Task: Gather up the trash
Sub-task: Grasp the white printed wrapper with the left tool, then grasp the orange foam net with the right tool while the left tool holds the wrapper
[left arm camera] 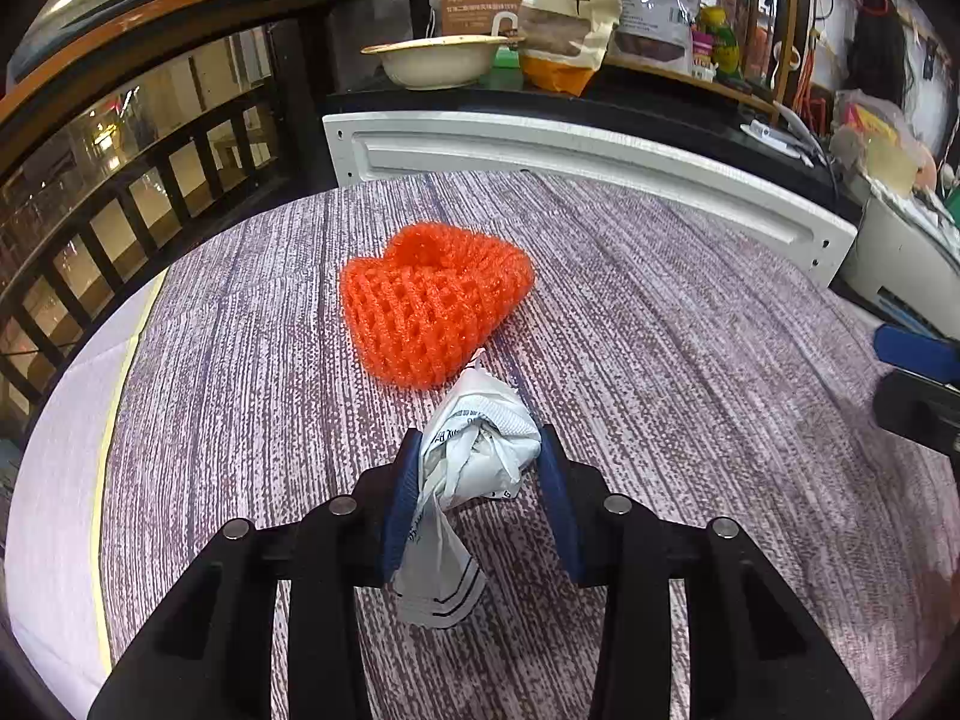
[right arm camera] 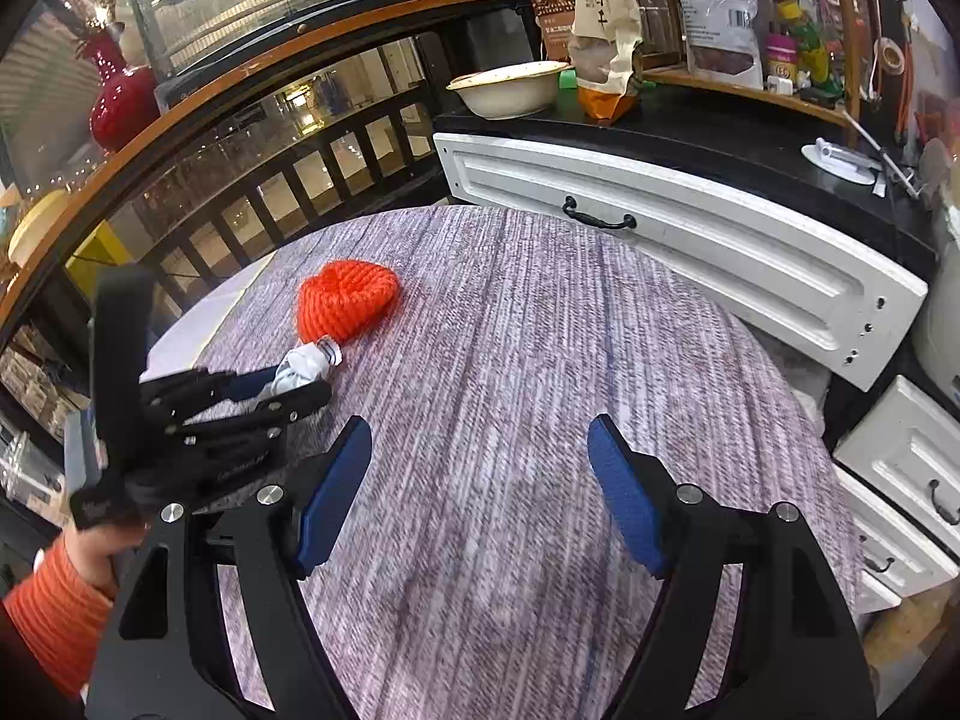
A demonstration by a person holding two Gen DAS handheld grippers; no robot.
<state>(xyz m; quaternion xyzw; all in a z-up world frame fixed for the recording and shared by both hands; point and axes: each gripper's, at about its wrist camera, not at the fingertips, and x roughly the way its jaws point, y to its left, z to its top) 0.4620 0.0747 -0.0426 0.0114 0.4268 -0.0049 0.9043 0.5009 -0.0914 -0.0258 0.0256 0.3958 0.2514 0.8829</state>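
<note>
My left gripper is shut on a crumpled white plastic wrapper, whose tail hangs down between the blue pads. Just beyond it an orange foam fruit net lies on the round table, touching or nearly touching the wrapper's tip. In the right wrist view the left gripper holds the wrapper at the left, next to the orange net. My right gripper is open and empty above the middle of the table. Its blue finger shows at the right edge of the left wrist view.
The round table has a purple-grey streaked cloth. A white drawer front and black counter stand behind it, with a cream bowl and snack bags. White drawers at right, a dark railing at left.
</note>
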